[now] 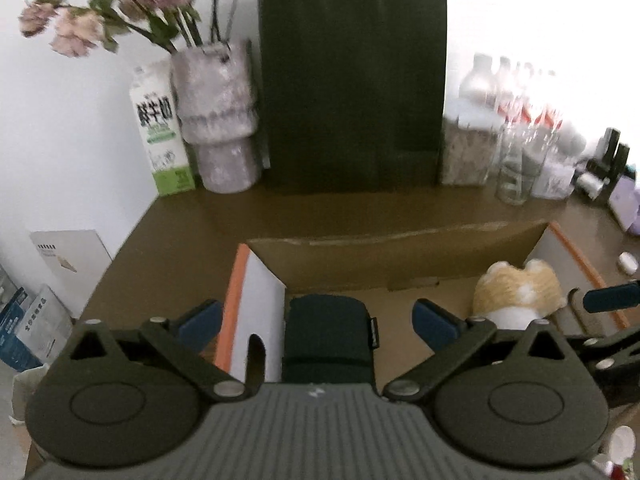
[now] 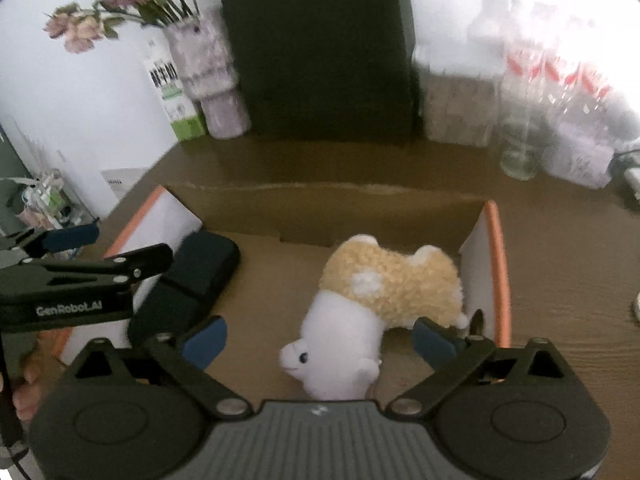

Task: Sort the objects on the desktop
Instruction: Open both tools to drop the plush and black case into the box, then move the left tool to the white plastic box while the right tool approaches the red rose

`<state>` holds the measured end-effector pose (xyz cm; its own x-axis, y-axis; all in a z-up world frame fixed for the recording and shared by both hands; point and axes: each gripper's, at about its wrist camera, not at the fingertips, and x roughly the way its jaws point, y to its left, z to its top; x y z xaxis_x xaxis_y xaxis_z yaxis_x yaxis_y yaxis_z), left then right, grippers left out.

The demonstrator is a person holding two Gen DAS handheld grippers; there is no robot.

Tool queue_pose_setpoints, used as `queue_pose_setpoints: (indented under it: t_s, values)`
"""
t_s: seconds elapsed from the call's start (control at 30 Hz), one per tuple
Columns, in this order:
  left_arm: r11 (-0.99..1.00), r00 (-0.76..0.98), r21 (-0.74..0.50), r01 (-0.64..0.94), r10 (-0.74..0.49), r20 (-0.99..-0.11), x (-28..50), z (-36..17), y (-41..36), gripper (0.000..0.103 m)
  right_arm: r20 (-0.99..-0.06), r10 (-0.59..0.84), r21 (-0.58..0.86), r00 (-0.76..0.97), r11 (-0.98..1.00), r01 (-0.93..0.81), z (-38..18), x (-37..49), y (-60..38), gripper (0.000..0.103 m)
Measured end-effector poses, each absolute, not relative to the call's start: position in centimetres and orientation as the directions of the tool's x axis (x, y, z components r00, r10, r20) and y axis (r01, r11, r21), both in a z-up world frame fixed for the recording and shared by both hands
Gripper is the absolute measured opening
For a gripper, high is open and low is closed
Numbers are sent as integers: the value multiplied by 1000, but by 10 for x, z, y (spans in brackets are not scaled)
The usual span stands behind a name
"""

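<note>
An open cardboard box [image 1: 384,258] with orange-edged flaps sits on the brown table; it also shows in the right wrist view [image 2: 328,204]. Inside lie a dark pouch [image 1: 328,336] on the left and a tan-and-white plush toy [image 1: 516,292] on the right. My left gripper [image 1: 318,322] is open above the pouch, fingers either side, not touching it. My right gripper [image 2: 320,338] is open above the plush toy [image 2: 360,304], which lies free on the box floor. The pouch [image 2: 192,280] and the left gripper [image 2: 72,254] show at the left of the right wrist view.
At the back of the table stand a dark paper bag [image 1: 352,80], a vase of pink flowers [image 1: 218,120], a milk carton [image 1: 160,128], several clear bottles [image 1: 516,128] and small items at the right edge [image 1: 616,176]. Boxes lie on the floor at left [image 1: 32,320].
</note>
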<state>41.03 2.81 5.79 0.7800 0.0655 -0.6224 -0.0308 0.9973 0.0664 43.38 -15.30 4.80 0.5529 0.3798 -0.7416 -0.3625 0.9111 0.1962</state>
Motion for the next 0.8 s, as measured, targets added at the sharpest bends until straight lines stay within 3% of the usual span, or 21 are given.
queue_pose_setpoints:
  t_s: [0.27, 0.5, 0.8]
  values:
    - [997, 876, 69, -20, 51, -480, 326, 82, 41, 103, -610, 373, 123, 699, 916, -382, 87, 345, -179, 103]
    - [1000, 892, -9, -16, 10, -452, 258, 78, 64, 103, -538, 372, 101, 756, 919, -381, 80, 267, -209, 103]
    - [997, 896, -15, -77, 62, -440, 197, 51, 84, 103, -541, 317, 87, 779, 942, -323, 42, 195, -223, 103]
